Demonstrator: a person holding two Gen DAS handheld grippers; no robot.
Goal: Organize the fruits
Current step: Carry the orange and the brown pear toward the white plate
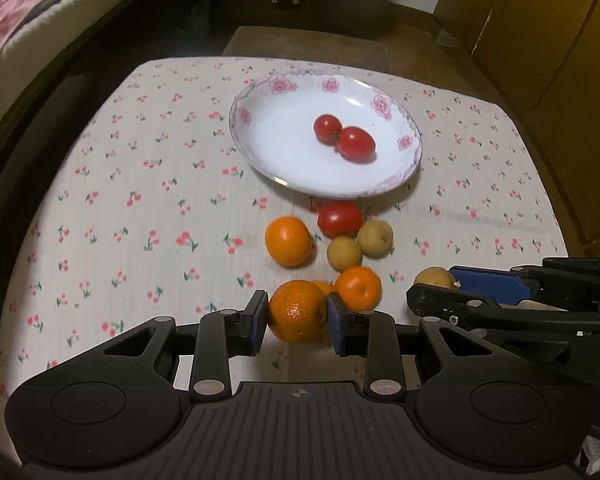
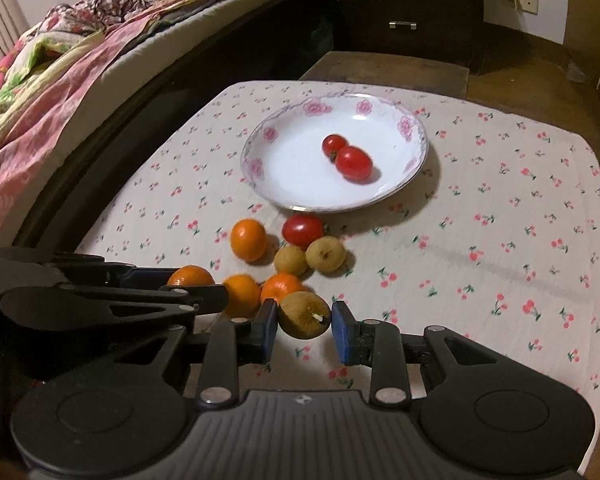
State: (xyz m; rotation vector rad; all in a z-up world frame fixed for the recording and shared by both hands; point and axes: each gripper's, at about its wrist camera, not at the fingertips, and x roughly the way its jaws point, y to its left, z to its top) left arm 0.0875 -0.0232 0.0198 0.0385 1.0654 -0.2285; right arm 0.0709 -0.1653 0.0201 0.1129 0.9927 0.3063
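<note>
The left gripper (image 1: 297,312) is clamped on an orange (image 1: 298,311); the right gripper (image 2: 305,326) pinches a brown fruit (image 2: 305,314). Both sit at six o'clock from the plate (image 1: 260,152), above the tablecloth (image 1: 120,200).

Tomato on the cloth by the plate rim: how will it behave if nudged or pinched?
The tomato looks round and glossy, so it will probably roll, though the two yellow-brown fruits touching it may block it on that side. Its smooth skin could slip between pads. Likely soft, so pinch gently.
</note>
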